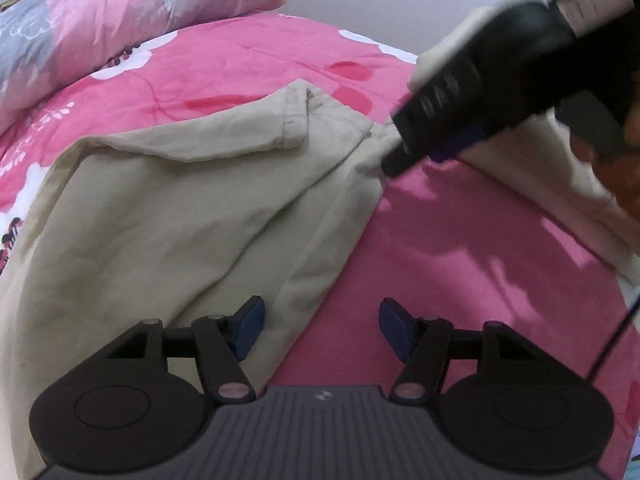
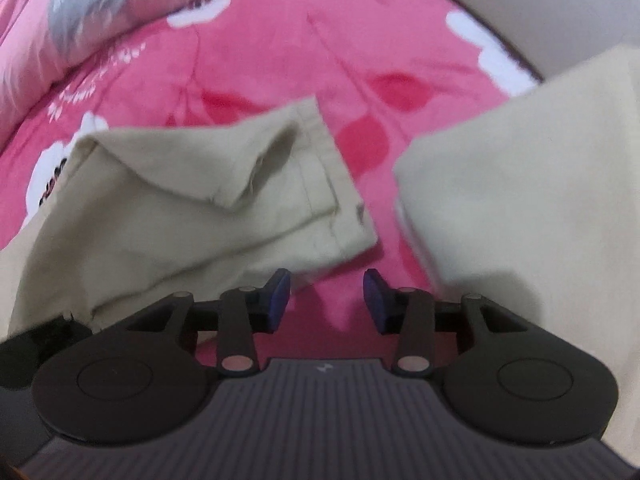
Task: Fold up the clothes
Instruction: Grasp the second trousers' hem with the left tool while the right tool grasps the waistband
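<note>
A beige garment (image 1: 172,216) lies spread over a bed covered by a pink floral sheet (image 1: 248,60). Its hemmed edge is turned back near the middle of the view. The left gripper (image 1: 322,330) sits low in the frame with its blue-padded fingers (image 1: 252,328) spread apart, one over the cloth and the other over bare sheet, gripping nothing. The right gripper (image 1: 404,156) reaches in from the upper right, blurred, its tip at a bunched seam of the garment; whether it pinches the cloth is unclear. A pink and grey duvet (image 1: 100,20) is heaped at the upper left.
</note>
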A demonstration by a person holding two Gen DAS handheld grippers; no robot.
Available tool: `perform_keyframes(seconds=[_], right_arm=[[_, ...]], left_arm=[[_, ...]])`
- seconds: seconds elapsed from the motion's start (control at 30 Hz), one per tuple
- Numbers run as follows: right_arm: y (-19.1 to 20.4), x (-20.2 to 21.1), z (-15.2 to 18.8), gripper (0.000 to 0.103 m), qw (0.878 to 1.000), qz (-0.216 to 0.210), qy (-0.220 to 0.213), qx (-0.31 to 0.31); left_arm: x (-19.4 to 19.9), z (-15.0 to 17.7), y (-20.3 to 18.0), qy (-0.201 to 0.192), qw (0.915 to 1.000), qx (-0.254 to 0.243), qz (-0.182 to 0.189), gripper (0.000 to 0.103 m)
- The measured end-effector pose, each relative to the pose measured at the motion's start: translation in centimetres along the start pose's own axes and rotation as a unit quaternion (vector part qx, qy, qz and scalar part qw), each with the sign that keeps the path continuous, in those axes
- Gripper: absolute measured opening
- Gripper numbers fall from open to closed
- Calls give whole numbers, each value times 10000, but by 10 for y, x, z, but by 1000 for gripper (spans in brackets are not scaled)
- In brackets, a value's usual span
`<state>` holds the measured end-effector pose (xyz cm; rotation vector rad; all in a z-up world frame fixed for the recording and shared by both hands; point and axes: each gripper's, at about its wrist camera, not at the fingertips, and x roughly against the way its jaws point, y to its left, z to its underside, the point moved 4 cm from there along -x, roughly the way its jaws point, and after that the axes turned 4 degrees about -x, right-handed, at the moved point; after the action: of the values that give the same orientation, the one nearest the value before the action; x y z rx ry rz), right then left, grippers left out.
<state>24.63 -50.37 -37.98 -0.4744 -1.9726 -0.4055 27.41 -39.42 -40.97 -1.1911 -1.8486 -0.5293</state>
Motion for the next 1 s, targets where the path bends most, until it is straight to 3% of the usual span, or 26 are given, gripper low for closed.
perform_keyframes(seconds=[0.13,0.2,0.33,0.4,0.47,0.57,0.67,0.73,0.77,0.8,0.9,0.93,1.0], right_arm=[[16,14,-8,40,9971,130,-311,686],[31,17,-9,40,9913,-15,-419,1245],[50,-12,6,40,9725,-189,23,2320],[37,-34,15,40,9708,132,498,2342],[20,-34,9,41,9817,89,626,1796],[17,-18,-11,41,9878,81,432,1496],[32,-7,-32,42,9801,-74,-68,1984],[49,-6,-36,46,9551,-62,-380,2936],[58,-9,-34,53,9337,-70,-449,3553],[66,-11,-29,56,9082,-102,-470,4158],[85,-16,-10,61,8098,-72,-883,5800],[88,-21,-11,62,7938,-58,-963,6005],[91,-32,-14,61,7832,-136,-896,6151]], left_arm=[[1,-3,-21,-33,9998,-57,168,70],[-1,0,-30,-76,9998,-170,95,74],[1,-4,-34,-133,9999,-23,-17,74],[1,-8,-25,-169,9996,222,62,74],[2,-9,-15,-188,9990,404,102,73],[6,-10,-4,-234,9974,666,126,73],[23,-5,-4,-292,9958,857,116,72],[35,-2,-7,-340,9952,918,80,72],[34,-5,-4,-378,9951,911,47,72],[42,-3,-8,-409,9951,900,27,72],[48,-4,-11,-487,9954,824,-88,71],[47,-5,-12,-523,9955,770,-147,71],[52,-5,-15,-598,9956,672,-277,71]])
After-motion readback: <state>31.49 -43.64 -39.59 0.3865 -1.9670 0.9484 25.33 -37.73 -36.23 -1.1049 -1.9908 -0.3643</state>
